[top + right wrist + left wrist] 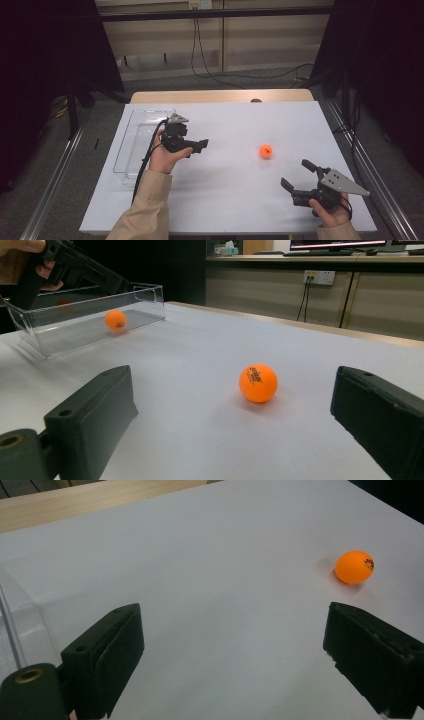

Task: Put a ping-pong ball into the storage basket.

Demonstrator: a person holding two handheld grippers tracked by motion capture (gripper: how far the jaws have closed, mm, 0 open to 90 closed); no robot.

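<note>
The white surface (pixel 235 200) carries everything here, and the clear plastic bin (pixel 131 145) standing along its left edge serves as the landmark. In the right gripper view, one orange ball (pixel 115 319) lies inside the bin on its floor, near the middle of its length. A second orange ball (pixel 265 151) rests on the bare surface well to the right of the bin, touching neither gripper.

The left gripper (pixel 200 145) is held just beside the bin's right wall, pointing away from it toward the loose ball. Its jaws stand wide apart with nothing between them, and the loose ball (pixel 354 567) lies ahead of them, off toward the right jaw.

The right gripper (pixel 298 176) sits far from the bin, near the surface's front right corner, low over the sheet. Its jaws are also spread wide and empty, and the loose ball (pixel 258 383) lies ahead of the gap between them.
</note>
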